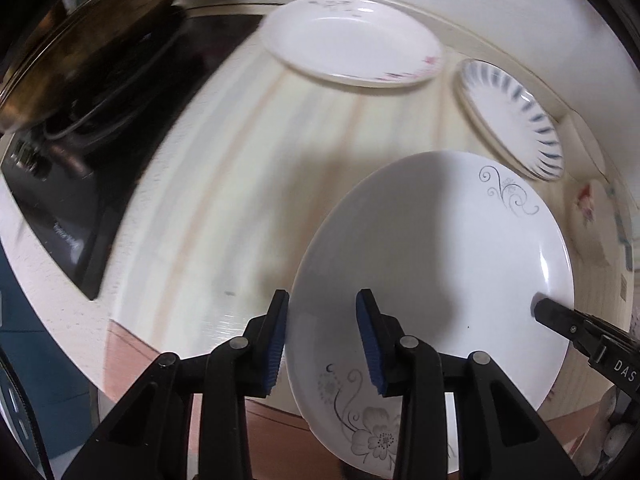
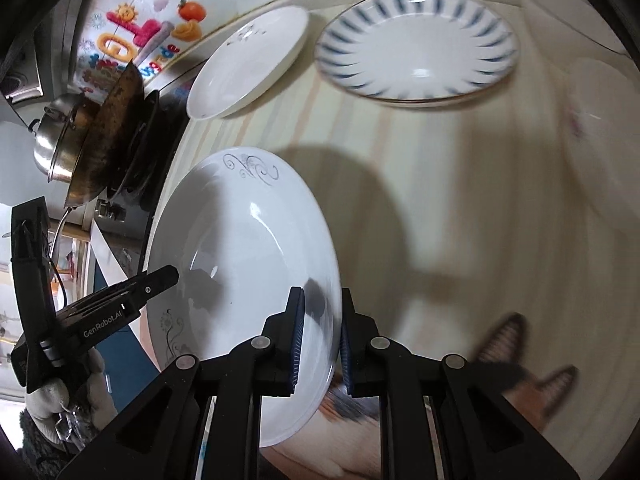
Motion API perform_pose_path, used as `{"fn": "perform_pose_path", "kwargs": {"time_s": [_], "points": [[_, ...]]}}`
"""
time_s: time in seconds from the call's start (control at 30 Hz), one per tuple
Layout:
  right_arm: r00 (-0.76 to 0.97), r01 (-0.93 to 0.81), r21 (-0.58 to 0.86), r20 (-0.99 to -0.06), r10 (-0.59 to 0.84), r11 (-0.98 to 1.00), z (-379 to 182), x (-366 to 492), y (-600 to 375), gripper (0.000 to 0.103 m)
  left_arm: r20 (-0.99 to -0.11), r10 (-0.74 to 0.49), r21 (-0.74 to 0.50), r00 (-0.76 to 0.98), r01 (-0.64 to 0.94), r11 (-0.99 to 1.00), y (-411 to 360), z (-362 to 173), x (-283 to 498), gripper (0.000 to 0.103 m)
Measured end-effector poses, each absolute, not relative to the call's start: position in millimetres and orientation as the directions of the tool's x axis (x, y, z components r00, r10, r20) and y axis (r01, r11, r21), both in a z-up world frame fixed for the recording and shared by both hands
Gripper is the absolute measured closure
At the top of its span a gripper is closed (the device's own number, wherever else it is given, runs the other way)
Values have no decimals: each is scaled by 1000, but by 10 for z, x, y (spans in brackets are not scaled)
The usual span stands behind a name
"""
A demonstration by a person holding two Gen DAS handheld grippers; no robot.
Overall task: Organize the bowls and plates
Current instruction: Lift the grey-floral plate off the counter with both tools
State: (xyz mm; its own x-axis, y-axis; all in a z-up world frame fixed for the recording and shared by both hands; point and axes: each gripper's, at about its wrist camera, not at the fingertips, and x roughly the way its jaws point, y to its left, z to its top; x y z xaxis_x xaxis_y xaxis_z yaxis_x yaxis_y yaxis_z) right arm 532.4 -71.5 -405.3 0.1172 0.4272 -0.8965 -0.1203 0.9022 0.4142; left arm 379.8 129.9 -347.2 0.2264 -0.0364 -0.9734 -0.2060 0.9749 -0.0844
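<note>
Floral plate (image 1: 432,280) gripped at opposite rims, raised off the desk (image 1: 224,208).
Left gripper (image 1: 322,342) and right gripper (image 2: 322,340) fingers clenched on it; best kept level, lowered squarely beside the striped plate (image 2: 416,44).

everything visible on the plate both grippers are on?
The white plate is round, glossy, ceramic-looking, with grey scrollwork on its far rim and a grey flower on its near rim. It is empty and tilted, overhanging the counter edge. The left gripper and right gripper each clamp opposite sides of its rim.
</note>
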Motion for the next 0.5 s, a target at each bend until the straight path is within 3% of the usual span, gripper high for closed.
{"fn": "perform_pose_path", "kwargs": {"time_s": [0.5], "points": [[142,-6,398,-908,395,917,-4160,5053,-1677,85,-980,-55,-69,193,-67,995,609,-3636,3933,71]]}}
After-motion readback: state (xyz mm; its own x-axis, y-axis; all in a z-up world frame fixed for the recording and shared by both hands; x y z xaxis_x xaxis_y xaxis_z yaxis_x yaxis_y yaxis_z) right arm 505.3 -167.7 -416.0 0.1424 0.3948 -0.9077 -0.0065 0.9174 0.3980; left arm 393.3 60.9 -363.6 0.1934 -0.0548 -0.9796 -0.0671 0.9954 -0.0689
